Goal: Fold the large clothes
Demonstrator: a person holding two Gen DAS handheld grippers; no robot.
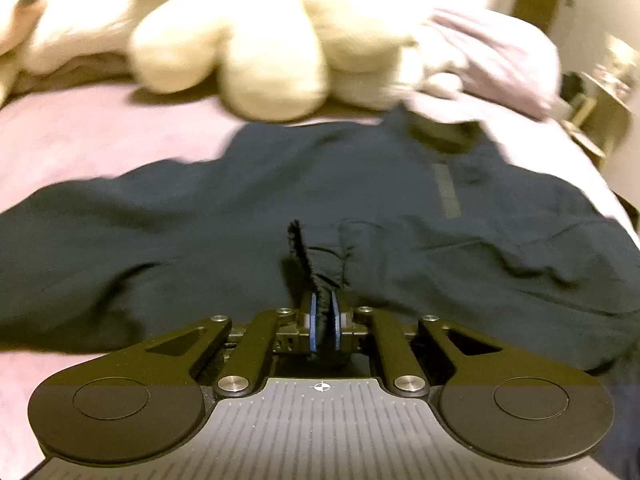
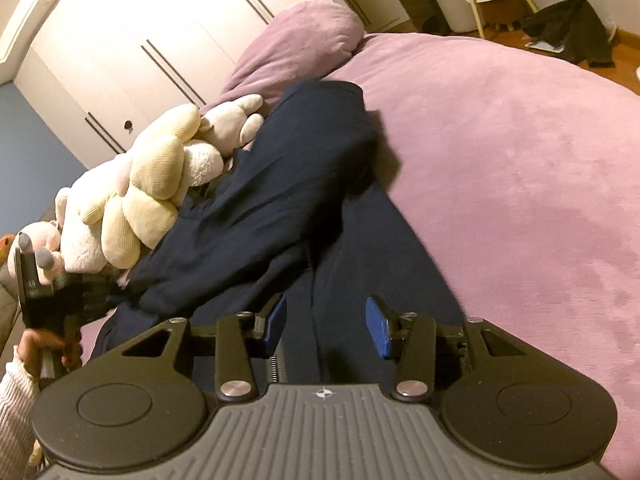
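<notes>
A large dark navy garment (image 1: 280, 200) lies spread on a pink-purple bed (image 1: 80, 132). My left gripper (image 1: 325, 320) is shut on a bunched cuff or edge of the garment (image 1: 320, 256), which sticks up between the blue pads. In the right wrist view the garment (image 2: 288, 208) lies partly folded over itself on the bed (image 2: 520, 184). My right gripper (image 2: 326, 330) is open just above the cloth, with its blue pads (image 2: 378, 330) apart and nothing between them. The left gripper (image 2: 44, 296) shows at the far left of that view, held by a hand.
Cream plush toys (image 1: 248, 56) lie along the far side of the garment, also in the right wrist view (image 2: 152, 200). A purple pillow (image 2: 300, 44) sits at the bed's head. White wardrobe doors (image 2: 160, 40) stand behind. Dark clothes (image 2: 572, 28) and a stool lie on the floor.
</notes>
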